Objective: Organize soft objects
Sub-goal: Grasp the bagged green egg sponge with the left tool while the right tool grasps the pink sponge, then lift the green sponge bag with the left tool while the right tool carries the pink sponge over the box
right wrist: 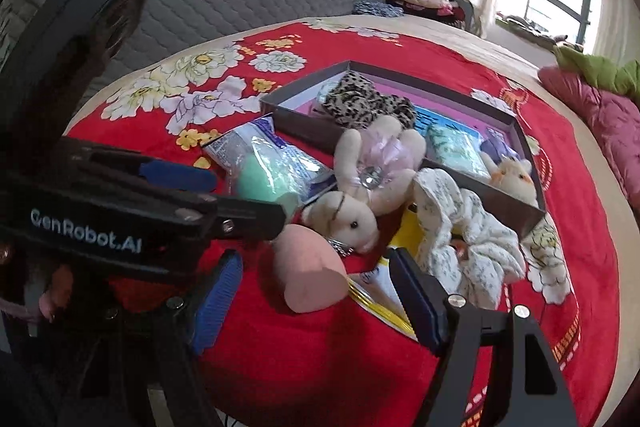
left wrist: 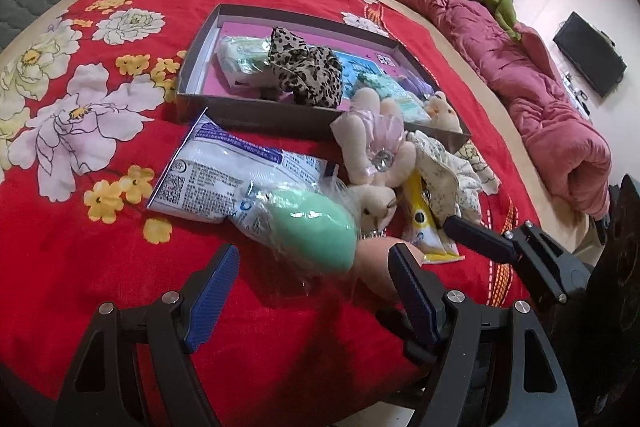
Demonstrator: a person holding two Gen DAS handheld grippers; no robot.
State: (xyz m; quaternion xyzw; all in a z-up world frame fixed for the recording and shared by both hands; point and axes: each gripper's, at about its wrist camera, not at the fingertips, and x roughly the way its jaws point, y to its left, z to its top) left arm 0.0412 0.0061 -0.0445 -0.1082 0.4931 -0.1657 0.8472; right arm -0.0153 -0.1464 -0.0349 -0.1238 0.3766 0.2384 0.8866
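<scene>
A mint-green egg-shaped foam sponge in clear plastic wrap [left wrist: 316, 235] lies on the red floral bedspread [left wrist: 80, 227], just ahead of the left gripper [left wrist: 312, 263], whose blue-padded fingers [left wrist: 214, 291] stand wide with nothing pressed between them; the sponge's near end sits in the gap. A pink foam sponge [right wrist: 308, 279] lies between the spread fingers of the right gripper [right wrist: 320, 291], which is likewise wide and grips nothing; its pads are apart from the sponge. Just beyond both sponges lie a white printed plastic packet [left wrist: 208, 171], a cream plush rabbit in a pale pink dress [right wrist: 368, 179], a yellow-and-white flat packet [left wrist: 420, 223] and a crumpled cream floral cloth [right wrist: 472, 235], all touching or overlapping in one heap. Farther off stands a shallow dark cardboard box with a pink floor [left wrist: 200, 39], holding a leopard-print fabric scrunchie [left wrist: 308, 71], a pale green wrapped pack [left wrist: 240, 59], a blue printed card [left wrist: 356, 67] and a small cream plush toy [right wrist: 512, 175] in its right near corner. The bedspread is open to the left and near; a rumpled pink quilt [left wrist: 540, 91] borders the right edge.
</scene>
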